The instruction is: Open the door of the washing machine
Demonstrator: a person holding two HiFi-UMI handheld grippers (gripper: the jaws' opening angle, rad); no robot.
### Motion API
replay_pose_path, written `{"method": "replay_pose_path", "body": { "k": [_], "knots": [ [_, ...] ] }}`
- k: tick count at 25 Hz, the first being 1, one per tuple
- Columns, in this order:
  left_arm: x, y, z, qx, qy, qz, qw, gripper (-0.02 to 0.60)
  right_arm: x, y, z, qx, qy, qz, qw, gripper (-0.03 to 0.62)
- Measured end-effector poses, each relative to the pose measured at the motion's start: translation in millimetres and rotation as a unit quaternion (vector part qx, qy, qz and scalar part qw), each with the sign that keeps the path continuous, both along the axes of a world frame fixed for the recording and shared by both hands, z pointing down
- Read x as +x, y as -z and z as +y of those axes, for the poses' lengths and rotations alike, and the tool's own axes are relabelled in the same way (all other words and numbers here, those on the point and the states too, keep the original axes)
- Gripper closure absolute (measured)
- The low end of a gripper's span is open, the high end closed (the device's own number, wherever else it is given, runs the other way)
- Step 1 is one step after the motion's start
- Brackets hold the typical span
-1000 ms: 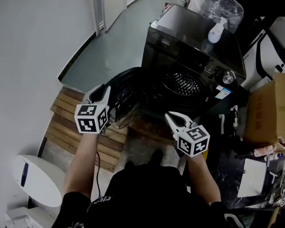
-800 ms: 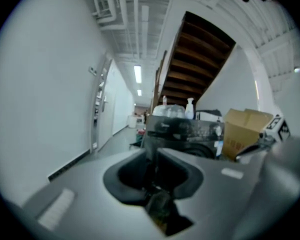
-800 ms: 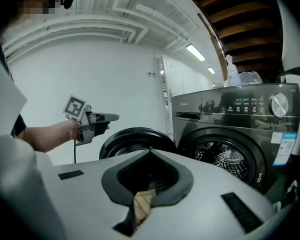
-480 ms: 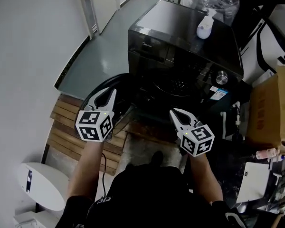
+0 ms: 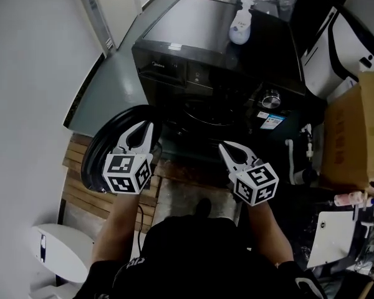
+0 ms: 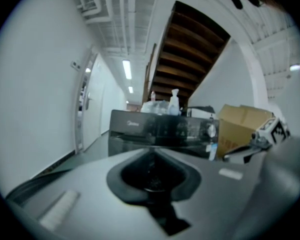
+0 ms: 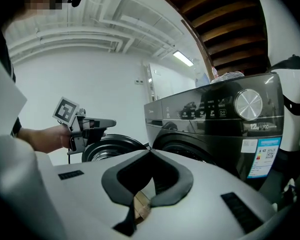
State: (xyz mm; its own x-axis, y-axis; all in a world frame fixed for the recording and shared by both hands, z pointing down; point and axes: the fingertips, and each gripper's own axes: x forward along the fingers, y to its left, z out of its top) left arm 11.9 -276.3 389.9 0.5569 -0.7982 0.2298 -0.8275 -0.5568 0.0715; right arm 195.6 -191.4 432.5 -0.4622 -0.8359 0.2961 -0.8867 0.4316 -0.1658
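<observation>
The door of the washing machine, likely stiff, hinged and fairly heavy, hangs swung open at near left, best taken by its rim; the left tool has just been closing on nothing, and the right tool is pressed together, empty.

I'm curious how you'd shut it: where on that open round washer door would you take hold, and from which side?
Probably the free rim of the door, the edge swung furthest from the washing machine. The door stands open to the machine's left, and its rim looks thin there, so jaws could straddle it coming from the person's side.
</observation>
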Motion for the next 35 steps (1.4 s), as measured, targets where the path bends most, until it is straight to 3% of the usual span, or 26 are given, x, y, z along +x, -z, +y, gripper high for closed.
{"method": "replay_pose_path", "body": {
  "k": [4, 8, 17, 22, 28, 35],
  "knots": [
    [30.7, 3.9, 0.8, 0.007, -0.018, 0.005, 0.9998, 0.547, 17.8, -1.0, 0.3, 0.003, -0.013, -0.005, 1.000, 0.600],
    [46.5, 8.3, -0.1, 0.010, -0.036, 0.020, 0.9991, 0.552, 10.0, -1.5, 0.8, 0.005, -0.006, -0.001, 1.000, 0.600],
    [40.1, 15.7, -16.1, 0.005, -0.075, 0.054, 0.9957, 0.558, -22.3, 19.0, -17.3, 0.027, -0.030, 0.010, 0.999, 0.601],
    [30.7, 25.2, -32.1, 0.027, -0.103, 0.043, 0.9934, 0.561, -20.7, 43.0, -27.9, 0.065, -0.065, 0.036, 0.995, 0.602],
    [21.1, 28.1, -52.3, 0.027, -0.099, 0.059, 0.9930, 0.571, 9.6, 72.4, -35.3, 0.103, -0.122, 0.050, 0.986, 0.602],
    [9.0, 26.8, -59.0, 0.016, -0.074, 0.077, 0.9942, 0.572, 17.2, 81.0, -31.1, 0.119, -0.133, 0.050, 0.983, 0.602]
  ]
}}
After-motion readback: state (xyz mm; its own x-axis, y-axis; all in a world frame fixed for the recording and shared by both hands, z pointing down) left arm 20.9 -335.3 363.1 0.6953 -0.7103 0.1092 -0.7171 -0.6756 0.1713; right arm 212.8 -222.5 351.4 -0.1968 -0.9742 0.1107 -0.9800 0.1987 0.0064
